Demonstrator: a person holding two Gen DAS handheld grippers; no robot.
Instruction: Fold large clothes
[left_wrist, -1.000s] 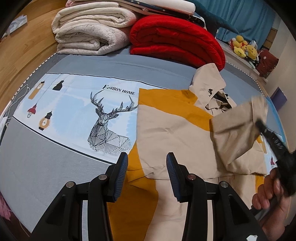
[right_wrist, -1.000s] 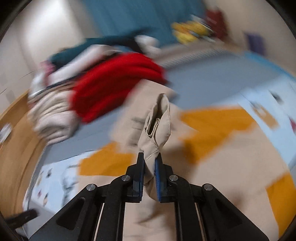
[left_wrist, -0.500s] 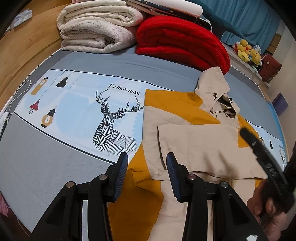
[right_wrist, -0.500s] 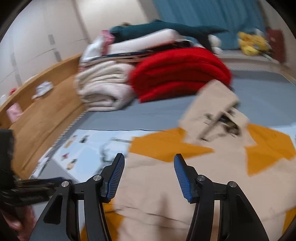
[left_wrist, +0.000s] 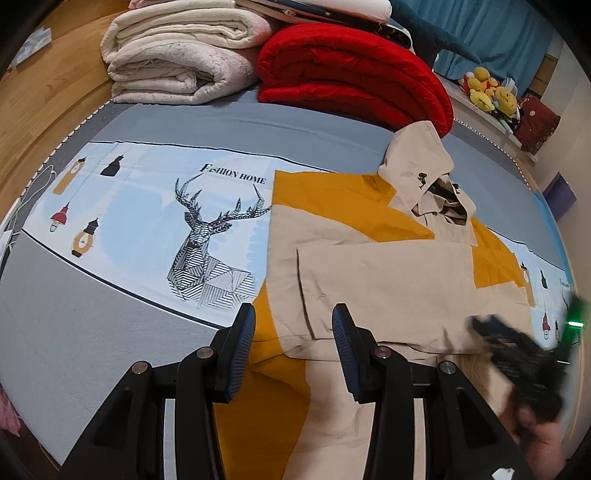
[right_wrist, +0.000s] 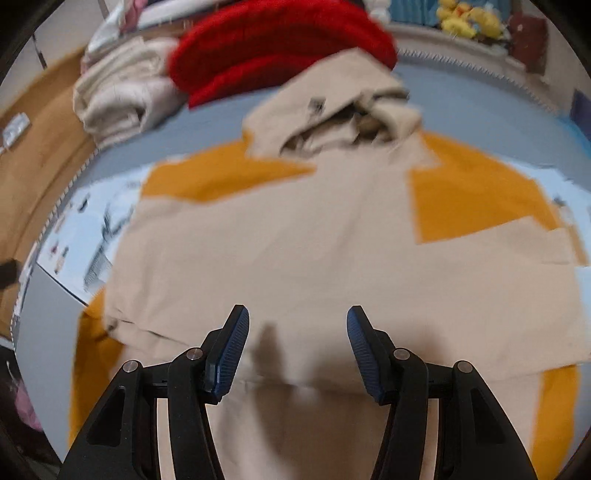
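In the left wrist view, a beige and mustard hooded jacket is seen laid flat on a bed sheet printed with a deer, to the right of that deer. One beige sleeve is folded across the jacket's chest, and the hood is spread at the jacket's far end, just in front of a red blanket. Cream blankets are stacked to the left of the red one, and yellow plush toys are seen well beyond the hood, to the right. The left gripper is held over the jacket's near left edge with its jaws spread; nothing is pinched between them. The right gripper is seen blurred at the jacket's right side, gripped by a hand.

In the right wrist view, the picture is blurred. The jacket is seen filling the middle, with its hood at the far end, against the red blanket. The right gripper is held above the folded sleeve on the jacket's chest; its jaws have just been opening and are parted, with no cloth caught between the fingers.
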